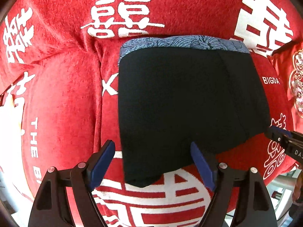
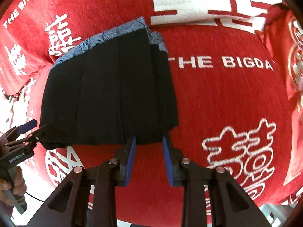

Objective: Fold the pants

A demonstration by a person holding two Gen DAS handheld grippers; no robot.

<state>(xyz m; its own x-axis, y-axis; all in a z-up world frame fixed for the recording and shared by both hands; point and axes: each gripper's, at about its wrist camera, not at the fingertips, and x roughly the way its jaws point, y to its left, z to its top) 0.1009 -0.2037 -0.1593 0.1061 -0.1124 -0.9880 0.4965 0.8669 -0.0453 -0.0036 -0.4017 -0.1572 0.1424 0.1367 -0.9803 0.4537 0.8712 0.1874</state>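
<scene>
The pants are black shorts [image 1: 185,102] with a blue patterned waistband [image 1: 181,42] at the far side, lying flat and folded on a red cloth. My left gripper [image 1: 152,149] is open, its blue pads on either side of the shorts' near left corner. My right gripper [image 2: 148,140] is open at the shorts' [image 2: 109,87] near right hem, with nothing between its pads. The right gripper also shows in the left wrist view [image 1: 284,138] at the shorts' right corner. The left gripper shows at the left edge of the right wrist view [image 2: 32,128].
The red cloth [image 2: 227,98] with white characters and "THE BIGDAY" lettering covers a cushioned seat. A red embroidered cushion [image 1: 295,79] lies at the right. The seat's front edge and pale floor [image 1: 284,194] show at the lower right.
</scene>
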